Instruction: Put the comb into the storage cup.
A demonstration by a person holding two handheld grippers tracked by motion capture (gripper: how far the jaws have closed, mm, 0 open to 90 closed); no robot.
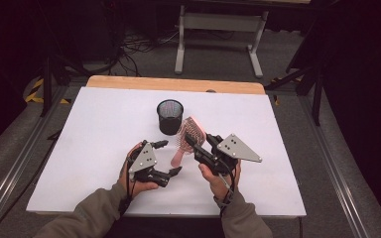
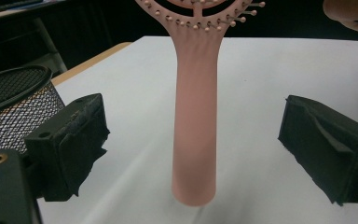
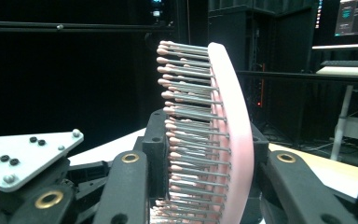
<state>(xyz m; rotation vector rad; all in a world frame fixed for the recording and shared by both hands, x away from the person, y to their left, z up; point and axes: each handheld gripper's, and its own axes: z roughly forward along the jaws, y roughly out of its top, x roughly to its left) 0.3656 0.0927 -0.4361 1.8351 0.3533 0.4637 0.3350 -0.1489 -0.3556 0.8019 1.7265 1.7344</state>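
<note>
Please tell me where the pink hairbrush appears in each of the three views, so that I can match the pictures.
High view: the pink hairbrush is at centre, beside the black mesh cup.
Left gripper view: its handle hangs at centre between open tongs, the cup at left.
Right gripper view: its bristled head stands at centre, clamped.
Shared landmark: the white table.

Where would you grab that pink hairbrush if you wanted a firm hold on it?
By its handle. The pink hairbrush has a long, smooth, straight handle, free of pins, lying between the left gripper's open pads. Close from the two sides, across its width. The right gripper already clamps the bristled head.
</note>
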